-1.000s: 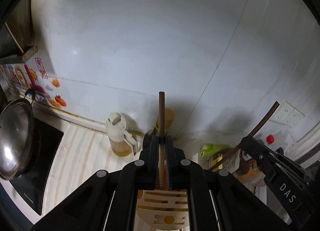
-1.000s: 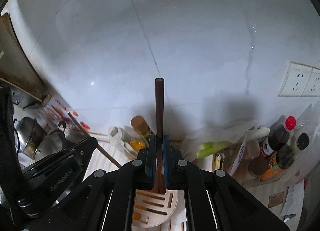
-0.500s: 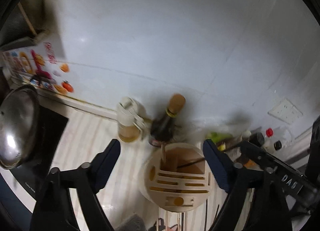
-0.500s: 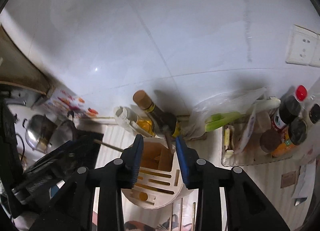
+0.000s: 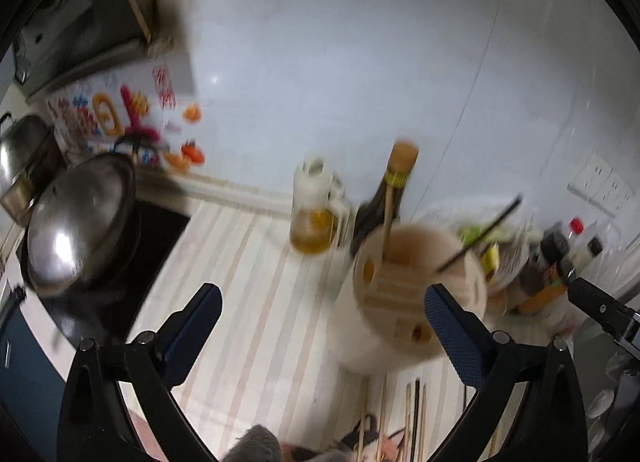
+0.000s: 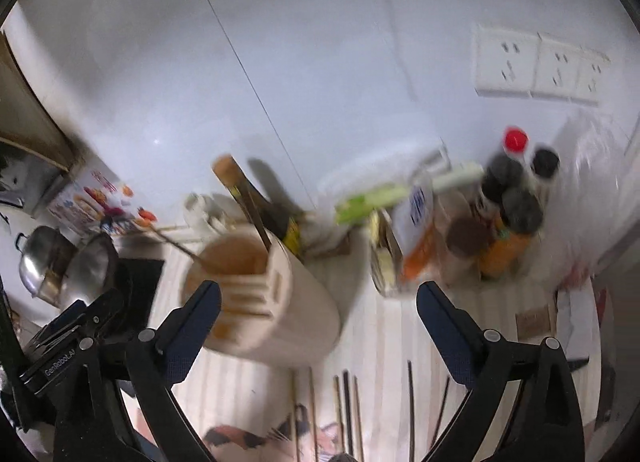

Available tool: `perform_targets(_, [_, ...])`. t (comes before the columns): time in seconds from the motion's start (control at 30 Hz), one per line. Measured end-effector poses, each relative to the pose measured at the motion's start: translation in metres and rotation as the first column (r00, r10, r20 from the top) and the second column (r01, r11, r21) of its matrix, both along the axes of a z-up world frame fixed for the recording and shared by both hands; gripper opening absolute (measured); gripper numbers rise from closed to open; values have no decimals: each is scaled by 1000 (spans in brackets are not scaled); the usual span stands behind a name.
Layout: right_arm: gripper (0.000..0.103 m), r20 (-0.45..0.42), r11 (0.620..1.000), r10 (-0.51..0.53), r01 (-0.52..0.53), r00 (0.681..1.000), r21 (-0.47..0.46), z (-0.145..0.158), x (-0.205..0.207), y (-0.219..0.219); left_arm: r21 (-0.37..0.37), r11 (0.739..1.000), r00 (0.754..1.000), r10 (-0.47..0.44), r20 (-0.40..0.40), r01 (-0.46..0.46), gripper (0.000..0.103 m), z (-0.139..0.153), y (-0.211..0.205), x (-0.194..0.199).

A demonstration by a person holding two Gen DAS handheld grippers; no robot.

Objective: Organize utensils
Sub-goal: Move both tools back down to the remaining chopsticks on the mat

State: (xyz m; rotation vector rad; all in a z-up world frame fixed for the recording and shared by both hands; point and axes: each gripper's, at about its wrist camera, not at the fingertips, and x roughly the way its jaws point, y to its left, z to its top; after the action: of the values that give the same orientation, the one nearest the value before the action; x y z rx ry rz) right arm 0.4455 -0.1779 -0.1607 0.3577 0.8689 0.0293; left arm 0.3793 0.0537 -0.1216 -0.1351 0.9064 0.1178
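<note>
A cream cylindrical utensil holder point(image 5: 400, 314) stands on the striped counter. A pale chopstick point(image 5: 387, 221) and a dark chopstick point(image 5: 480, 232) lean in its round compartment. My left gripper point(image 5: 322, 302) is in front of the holder, jaws opening wide, with nothing held between them. In the right wrist view the holder point(image 6: 304, 310) sits at left with a dark chopstick point(image 6: 248, 201) and a thin one point(image 6: 176, 242) in it. My right gripper point(image 6: 318, 298) is opening wide too, gripping nothing. Several loose chopsticks point(image 6: 348, 402) lie on the counter below it.
A lidded wok point(image 5: 80, 221) sits on the black stove at left. An oil jug point(image 5: 316, 213) and a dark sauce bottle point(image 5: 384, 201) stand behind the holder. Condiment bottles point(image 6: 512, 221) and bagged greens point(image 6: 400, 189) crowd the right. Wall sockets point(image 6: 536, 65) are above.
Both grippers went from shut on an upright chopstick to wide open. The two chopsticks now stand in the holder. Both views have dropped toward the counter.
</note>
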Motion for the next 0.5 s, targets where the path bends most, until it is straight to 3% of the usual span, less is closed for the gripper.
perform_targets(0.13, [100, -41, 999, -12, 11, 999, -33, -38, -19, -7, 10, 1000, 996, -1, -88, 2, 103, -44, -9, -16])
perform_targets(0.27, [99, -148, 1000, 11, -15, 989, -23, -82, -34, -18, 25, 999, 981, -17, -195, 22, 103, -94, -20, -29])
perform_targets(0.3, [93, -178, 1000, 19, -23, 984, -20, -89, -40, -26, 35, 999, 973, -14, -231, 22, 103, -111, -23, -32])
perform_targets(0.43, [51, -316, 998, 58, -58, 947, 12, -140, -50, -37, 47, 998, 945, -26, -326, 43, 103, -155, -32, -42])
perform_targets(0.5, [41, -378, 997, 83, -73, 922, 41, -171, -54, -38, 50, 997, 931, -29, -363, 51, 103, -175, -36, -46])
